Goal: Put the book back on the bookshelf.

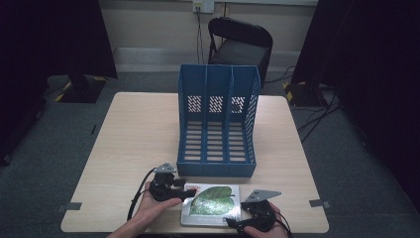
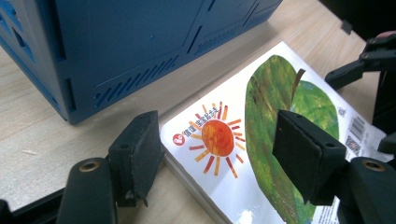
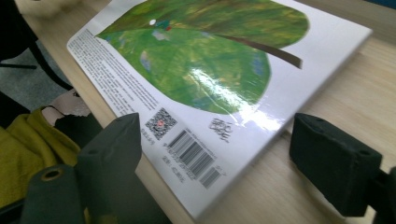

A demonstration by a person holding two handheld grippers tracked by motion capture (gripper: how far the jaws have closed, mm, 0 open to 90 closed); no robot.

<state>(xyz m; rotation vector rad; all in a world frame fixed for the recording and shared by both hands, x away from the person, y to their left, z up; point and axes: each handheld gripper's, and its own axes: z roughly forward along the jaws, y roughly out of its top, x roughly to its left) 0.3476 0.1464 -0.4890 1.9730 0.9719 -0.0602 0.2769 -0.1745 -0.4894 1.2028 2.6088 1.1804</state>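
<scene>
A picture book (image 1: 213,203) with a big green leaf and an orange sun on its white cover lies flat at the table's front edge. My left gripper (image 1: 185,191) is at the book's left end. In the left gripper view its jaws (image 2: 215,130) stand apart astride the sun corner of the book (image 2: 261,140), one beside the edge, the other over the cover. My right gripper (image 1: 233,220) is at the book's front right corner. In the right gripper view its jaws (image 3: 217,128) are wide apart, with the barcode corner of the book (image 3: 187,60) between them, untouched.
A blue three-slot file rack (image 1: 216,124) stands on the wooden table (image 1: 143,134) just behind the book, close to the left gripper (image 2: 116,46). A black chair (image 1: 240,44) stands behind the table. The table's front edge runs right under the book.
</scene>
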